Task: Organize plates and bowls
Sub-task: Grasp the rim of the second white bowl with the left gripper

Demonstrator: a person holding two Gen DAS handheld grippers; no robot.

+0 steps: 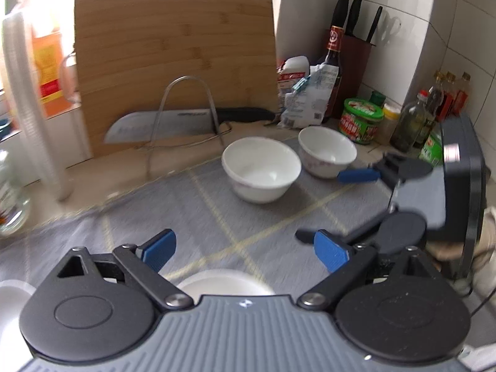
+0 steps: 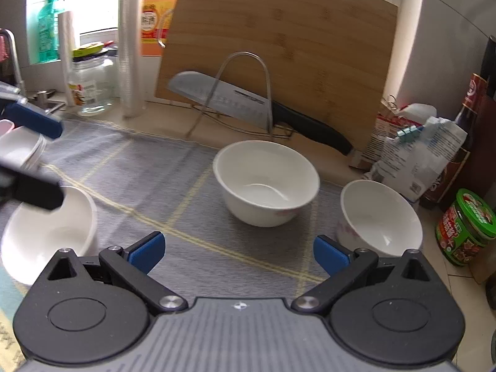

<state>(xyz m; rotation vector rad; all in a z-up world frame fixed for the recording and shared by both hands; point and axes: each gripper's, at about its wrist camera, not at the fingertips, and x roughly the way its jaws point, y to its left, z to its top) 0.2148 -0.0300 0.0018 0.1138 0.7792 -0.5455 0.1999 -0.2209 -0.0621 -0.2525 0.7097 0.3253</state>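
Two white bowls stand on the grey checked mat (image 1: 217, 217): a plain one (image 1: 261, 169) (image 2: 266, 183) and one with pink flowers (image 1: 327, 152) (image 2: 379, 218) to its right. My left gripper (image 1: 245, 249) is open and empty above a third white bowl (image 1: 223, 282) (image 2: 46, 232) close under it. My right gripper (image 2: 238, 252) is open and empty, short of the two bowls. It shows in the left wrist view (image 1: 338, 204) at the right. The left gripper's fingers (image 2: 34, 121) show at the left of the right wrist view. A stack of white dishes (image 2: 21, 148) sits at the far left.
A bamboo cutting board (image 1: 173, 62) leans on the wall behind a wire rack (image 1: 186, 108) with a knife (image 1: 161, 125). Bottles, a knife block (image 1: 353, 62), bags and a green-lidded jar (image 1: 361, 119) crowd the right corner. A stack of plastic cups (image 1: 28, 108) and a glass jar (image 2: 90, 86) stand left.
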